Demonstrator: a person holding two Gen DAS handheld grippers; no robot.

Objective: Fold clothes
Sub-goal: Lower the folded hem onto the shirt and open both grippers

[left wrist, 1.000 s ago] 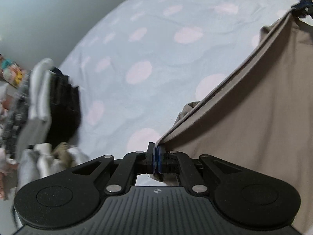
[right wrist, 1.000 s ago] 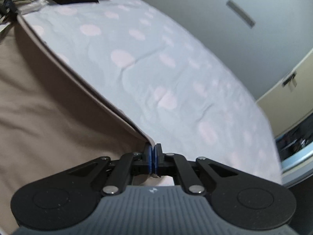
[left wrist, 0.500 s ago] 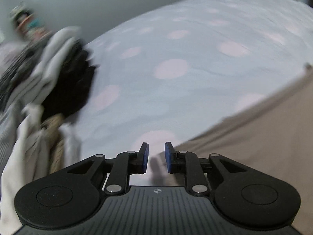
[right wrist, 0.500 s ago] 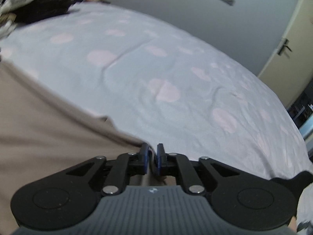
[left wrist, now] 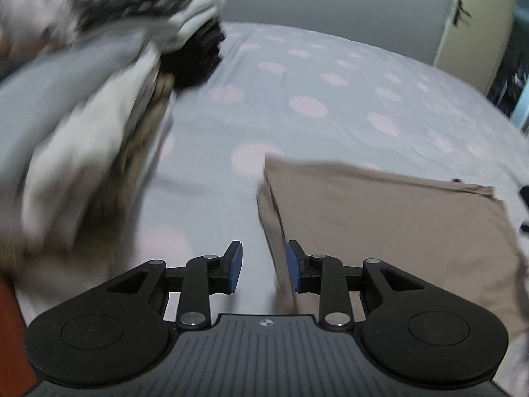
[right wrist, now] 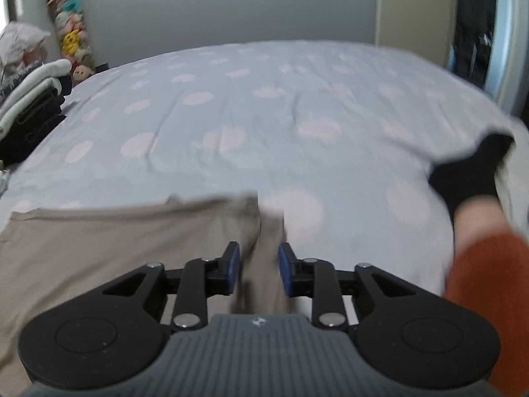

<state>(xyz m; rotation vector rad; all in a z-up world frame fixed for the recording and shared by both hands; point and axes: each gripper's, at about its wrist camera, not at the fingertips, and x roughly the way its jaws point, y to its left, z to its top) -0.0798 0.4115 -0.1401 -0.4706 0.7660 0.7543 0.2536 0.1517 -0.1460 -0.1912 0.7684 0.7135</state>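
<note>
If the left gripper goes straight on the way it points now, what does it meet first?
Most likely the left edge of the tan garment, which lies just ahead of the left gripper, whose jaws are opening. If it passes beside that edge, it meets the dotted bedsheet. Depth is unclear.

Clothes pile [left wrist: 99, 106] crowds the left; bedsheet [right wrist: 264, 115] ahead lies open.

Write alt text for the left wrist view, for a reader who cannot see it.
The left gripper, jaws opening and gripping nothing, hangs over the left edge of a tan garment lying flat on a bed sheet of pale blue with pink dots. A blurred pile of clothes sits at the left, and a door stands at the far right.
</note>
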